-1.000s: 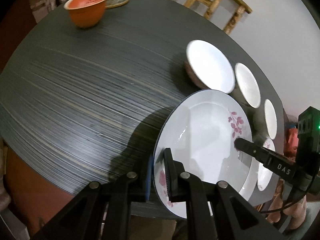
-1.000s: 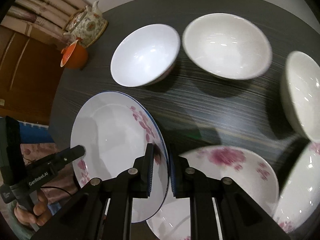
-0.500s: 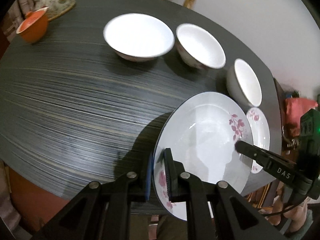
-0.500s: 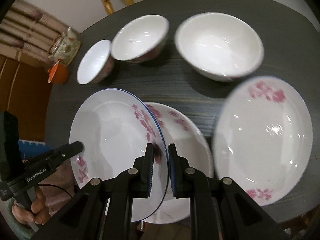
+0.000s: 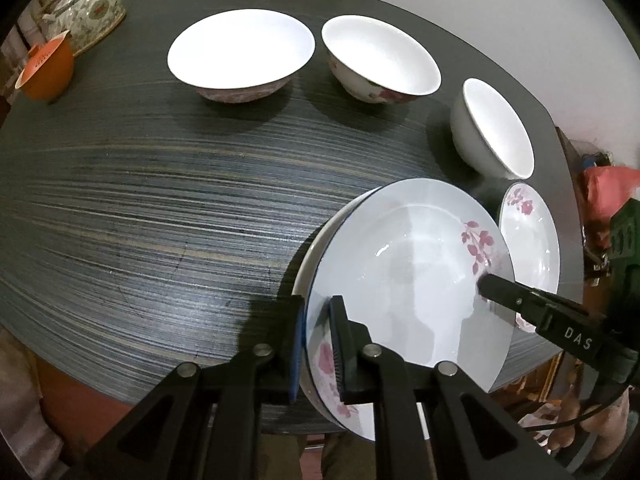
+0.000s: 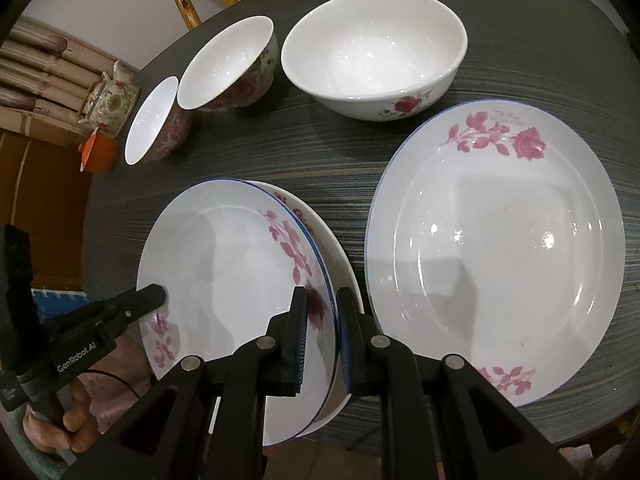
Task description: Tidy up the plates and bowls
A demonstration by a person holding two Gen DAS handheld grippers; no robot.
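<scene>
- Plate with pink flowers sits pinched at both edges, one gripper on each side.
- Left gripper has its jaws nearly closed on the near rim of the plate.
- Right gripper has its jaws nearly closed on the other rim of the same plate.
- The plate tilts a little and hangs just over a second plate that lies on the dark striped surface.
- Only the edge of the second plate peeks out from under it.
- A big plate with a pink rose lies just beside them on the surface.
- Three white bowls stand in a row behind the plates: a big bowl, a middle bowl and a small bowl.
- A teapot and an orange cup stand at the far edge.
- A hand holds the handle of the left gripper.
</scene>
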